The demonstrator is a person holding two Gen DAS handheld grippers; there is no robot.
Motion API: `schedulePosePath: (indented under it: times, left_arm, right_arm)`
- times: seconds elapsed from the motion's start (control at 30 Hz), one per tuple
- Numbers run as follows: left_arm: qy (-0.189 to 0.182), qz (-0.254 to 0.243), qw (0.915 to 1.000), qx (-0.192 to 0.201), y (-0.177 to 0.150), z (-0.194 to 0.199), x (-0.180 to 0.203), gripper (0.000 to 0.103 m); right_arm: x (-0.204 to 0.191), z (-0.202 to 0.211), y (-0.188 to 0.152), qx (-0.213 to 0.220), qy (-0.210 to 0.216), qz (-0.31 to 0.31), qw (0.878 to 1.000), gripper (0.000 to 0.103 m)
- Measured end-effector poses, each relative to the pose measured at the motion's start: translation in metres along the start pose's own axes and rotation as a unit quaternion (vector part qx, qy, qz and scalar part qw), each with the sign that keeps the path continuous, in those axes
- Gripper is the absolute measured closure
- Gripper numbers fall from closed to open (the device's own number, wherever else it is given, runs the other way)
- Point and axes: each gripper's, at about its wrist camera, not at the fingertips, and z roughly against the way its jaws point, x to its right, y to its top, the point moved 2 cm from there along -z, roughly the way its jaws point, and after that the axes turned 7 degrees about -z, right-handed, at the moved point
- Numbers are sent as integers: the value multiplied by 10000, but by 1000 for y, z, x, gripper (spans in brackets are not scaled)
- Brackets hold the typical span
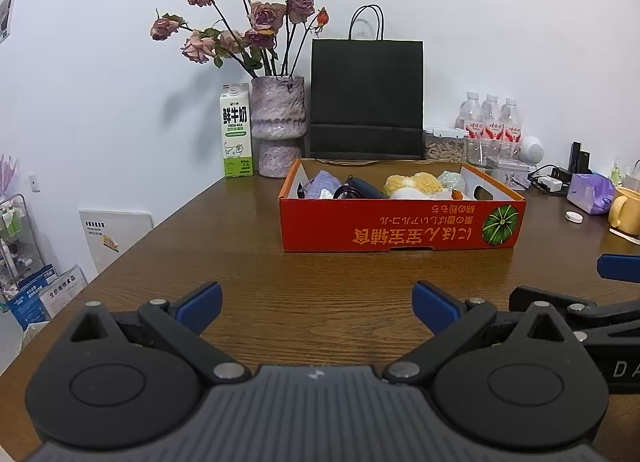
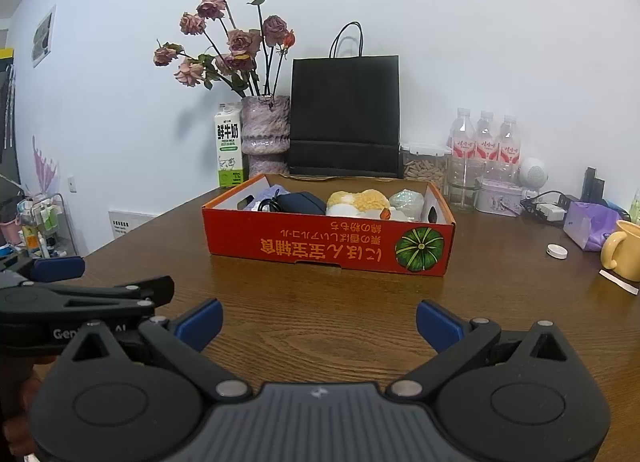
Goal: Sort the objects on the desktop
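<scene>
Box (image 1: 402,228) mid-table (image 1: 240,270), bag (image 1: 367,100) behind it, vase (image 1: 278,126) and milk carton (image 1: 236,132) left of bag, bottles (image 1: 491,122) right.

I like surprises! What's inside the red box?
Inside the red box: a fluffy yellow-and-white toy, a dark blue pouch, a black cable and purple cloth. Whatever lies underneath them is hidden.

Red box (image 1: 400,228) with orange lettering, brown woodgrain table (image 1: 320,274)
</scene>
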Motion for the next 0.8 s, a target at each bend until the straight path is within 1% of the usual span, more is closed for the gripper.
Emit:
schedulePosePath:
  times: [0.8]
  left_arm:
    - [-11,-10,10000,-19,0,0,1,0]
  right_arm:
    - [2,1,-2,-38,-7,-34,10000,0]
